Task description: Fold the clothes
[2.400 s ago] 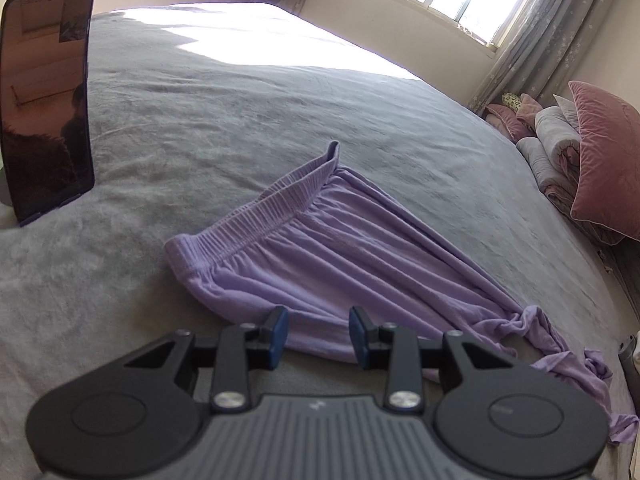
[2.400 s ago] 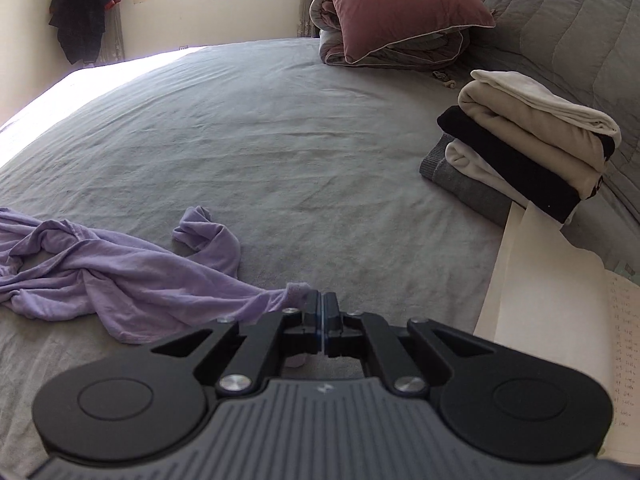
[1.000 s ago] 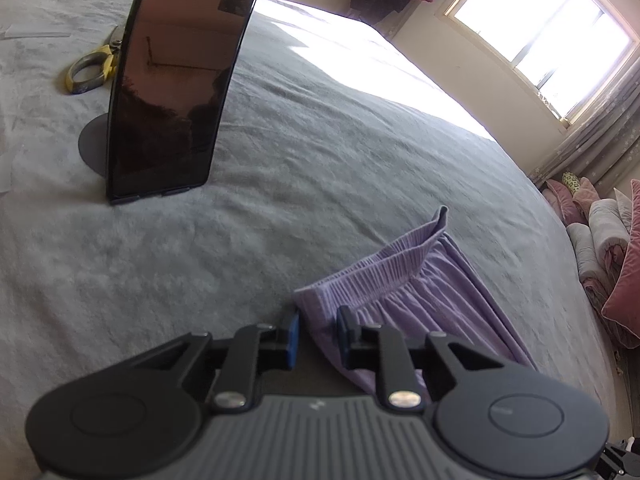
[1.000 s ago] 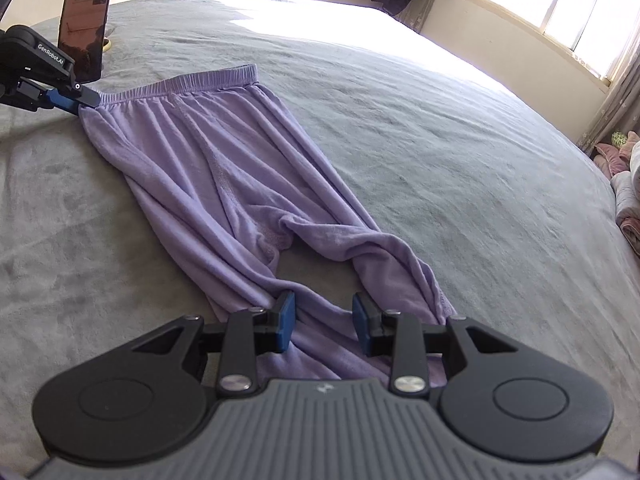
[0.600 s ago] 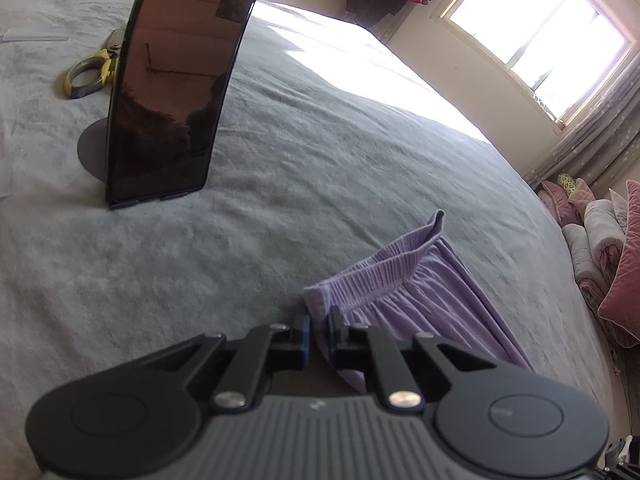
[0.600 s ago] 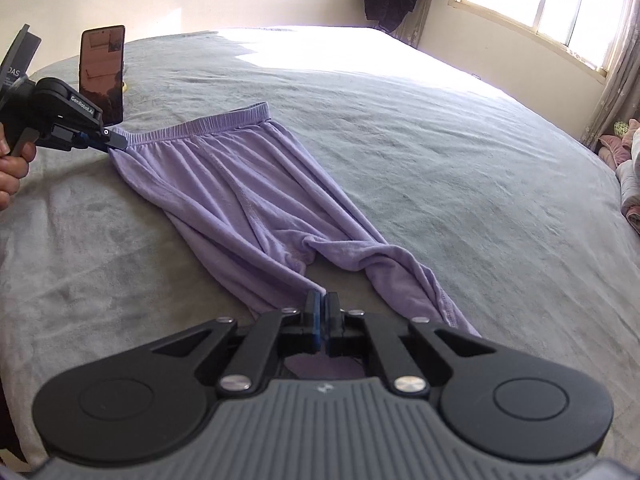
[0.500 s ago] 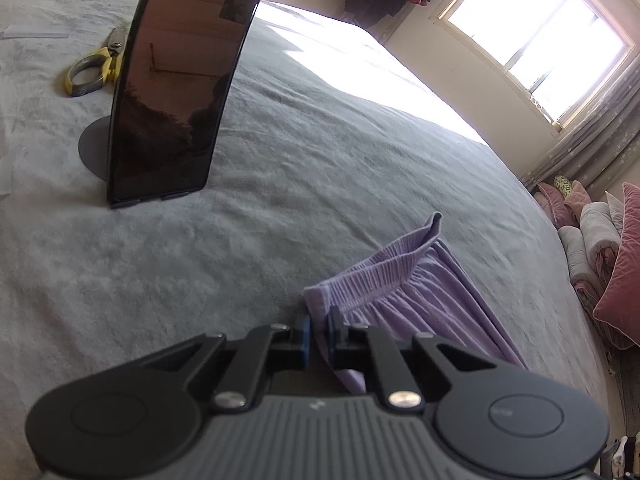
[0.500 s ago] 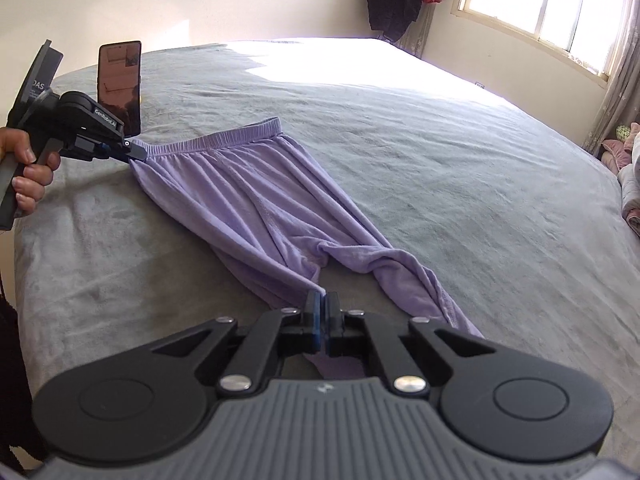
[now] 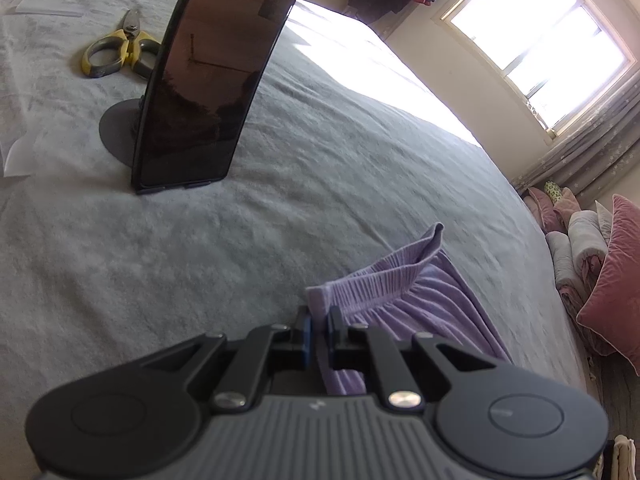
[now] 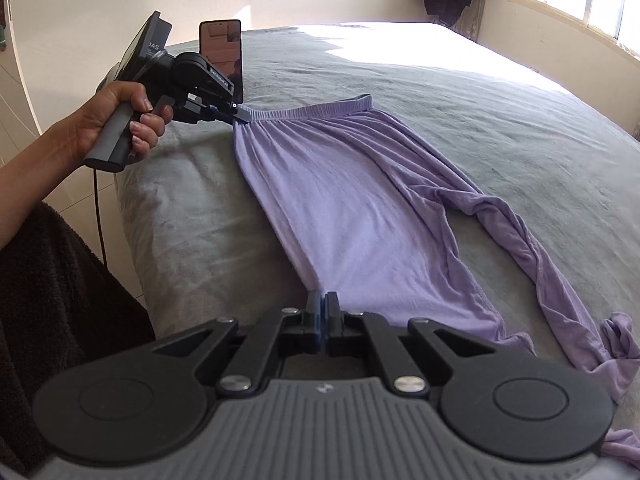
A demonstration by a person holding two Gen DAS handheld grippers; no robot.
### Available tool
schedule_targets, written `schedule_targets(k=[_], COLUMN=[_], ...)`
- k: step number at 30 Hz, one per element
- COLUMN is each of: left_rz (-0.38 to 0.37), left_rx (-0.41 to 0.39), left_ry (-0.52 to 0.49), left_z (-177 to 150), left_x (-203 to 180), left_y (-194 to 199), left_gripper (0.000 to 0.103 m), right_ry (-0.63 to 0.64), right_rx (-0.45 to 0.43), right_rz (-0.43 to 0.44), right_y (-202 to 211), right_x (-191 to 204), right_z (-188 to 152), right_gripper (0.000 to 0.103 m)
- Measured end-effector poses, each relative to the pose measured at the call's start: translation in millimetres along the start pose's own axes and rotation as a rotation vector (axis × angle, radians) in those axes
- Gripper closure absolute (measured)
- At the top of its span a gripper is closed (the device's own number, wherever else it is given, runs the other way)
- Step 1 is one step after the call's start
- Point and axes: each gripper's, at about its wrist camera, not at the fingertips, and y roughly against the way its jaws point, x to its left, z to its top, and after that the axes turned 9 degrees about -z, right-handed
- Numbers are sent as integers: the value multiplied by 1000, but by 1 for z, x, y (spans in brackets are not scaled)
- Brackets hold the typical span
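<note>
Since a second ago: right claw (image 10: 322, 322) went from apart over a trouser leg to clamped on its near edge, drawing it flat and taut. Purple trousers (image 10: 352, 204): spread on the grey bed (image 10: 480, 92), one leg stretched, the other twisted alongside. Left claw (image 9: 318, 326): clamped on the waistband corner, held by a hand (image 10: 116, 120). Phone (image 9: 208, 80): upright on a stand. Scissors (image 9: 116, 50): yellow-handled, behind it.
</note>
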Motion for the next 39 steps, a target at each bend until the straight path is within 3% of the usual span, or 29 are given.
schedule_targets(k=[7,10,13,20,35,37,38,39], left_rz=[5,-8,-22,-17,57,64,67,70], left_rx=[21,22,16,48,45,40,34,28], left_ry=[4,15,11,-36,-137,-150,-152,-153], left_z=[-1,0,-1,-9,-13,-14,-14,-14], left_x=[5,8,9,0,-5,-7,-7,-7], left_y=[2,7,13,6,6,7,8,9], left_gripper=[92,87,83,83,102,103,103,103], right_ry=[-54,-69,-74,-78,-30,-21,-17,-15], right_rx=[77,70,47,-15,-48,-51,-53,-54], right_rz=[7,0,-18,9,-36,-42,-43,-40], right_y=[-32,-33,-29,-37,-68,-70,-71,-71], right_x=[12,11,12,28,47,49,50,51], right_z=[-21,-18,-13,5,16,16,16,16], right_gripper=[102,100,90,89,79,85,100,103])
